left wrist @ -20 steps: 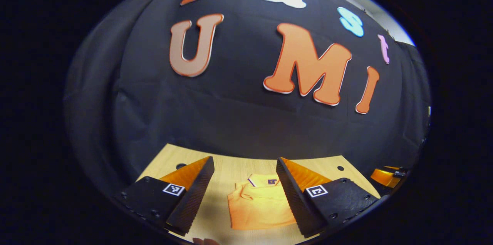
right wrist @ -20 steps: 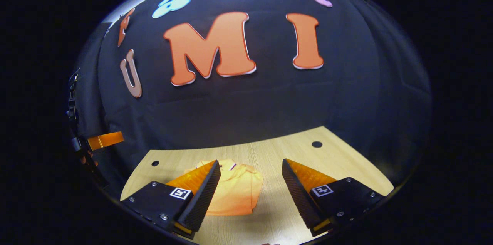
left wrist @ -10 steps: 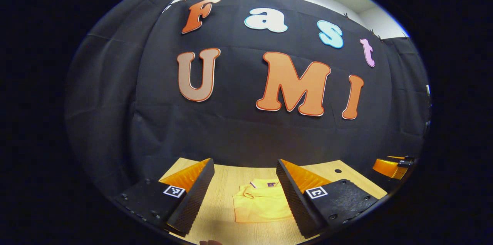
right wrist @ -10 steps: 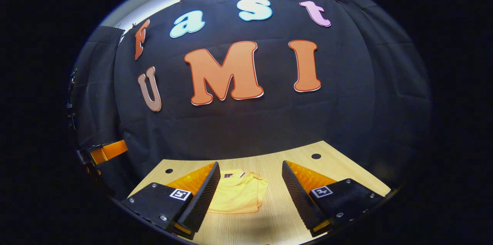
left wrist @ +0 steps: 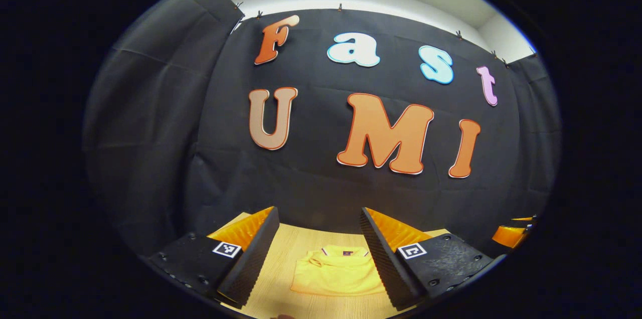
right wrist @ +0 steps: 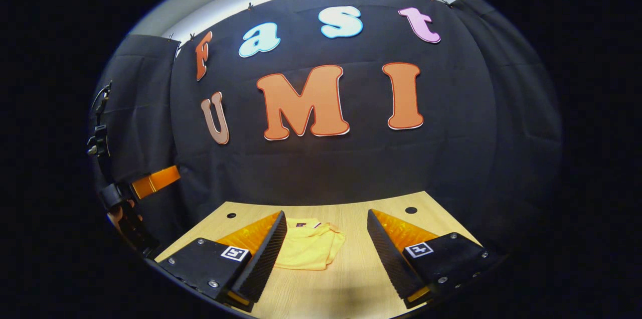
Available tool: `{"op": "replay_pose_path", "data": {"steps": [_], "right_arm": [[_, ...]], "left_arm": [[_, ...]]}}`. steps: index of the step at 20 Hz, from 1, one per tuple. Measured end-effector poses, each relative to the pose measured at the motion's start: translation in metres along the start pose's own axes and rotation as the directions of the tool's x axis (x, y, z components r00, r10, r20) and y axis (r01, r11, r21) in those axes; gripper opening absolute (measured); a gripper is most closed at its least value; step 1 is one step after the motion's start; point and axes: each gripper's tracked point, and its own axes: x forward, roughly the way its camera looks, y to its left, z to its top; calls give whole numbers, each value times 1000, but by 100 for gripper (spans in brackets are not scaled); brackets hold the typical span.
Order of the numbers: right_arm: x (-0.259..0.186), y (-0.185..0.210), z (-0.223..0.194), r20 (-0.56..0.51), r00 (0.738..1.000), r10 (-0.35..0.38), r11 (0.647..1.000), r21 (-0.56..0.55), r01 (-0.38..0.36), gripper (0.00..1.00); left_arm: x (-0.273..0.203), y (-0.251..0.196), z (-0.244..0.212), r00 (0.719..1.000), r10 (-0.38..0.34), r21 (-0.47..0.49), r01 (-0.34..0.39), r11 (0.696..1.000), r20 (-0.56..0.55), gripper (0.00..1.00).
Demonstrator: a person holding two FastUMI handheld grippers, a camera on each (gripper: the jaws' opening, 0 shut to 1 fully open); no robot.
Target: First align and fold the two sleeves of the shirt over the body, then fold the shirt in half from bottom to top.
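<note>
Lying folded into a compact bundle on the wooden table, the yellow shirt had its collar toward the black wall; its long axis ran crosswise in the left gripper view. The left gripper hung above the table with its fingers spread wide, holding nothing. The right gripper was likewise wide apart and empty, the shirt showing between and behind its fingers. Compared with a second earlier, both cameras had tilted upward, so the shirt sat lower and smaller and more wall showed.
</note>
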Motion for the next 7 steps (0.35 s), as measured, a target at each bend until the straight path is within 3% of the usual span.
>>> {"op": "replay_pose_path", "data": {"steps": [3, 7], "right_arm": [[-7, -2, 5, 16, 1000, 8, 999, 46, -9, 97], [-9, 0, 5, 22, 1000, -9, 997, 78, 7, 97]], "left_arm": [[-19, -5, -2, 1000, -27, -43, 27, 999, -6, 97], [-26, 9, 7, 1000, -19, 24, 19, 1000, 3, 97]]}}
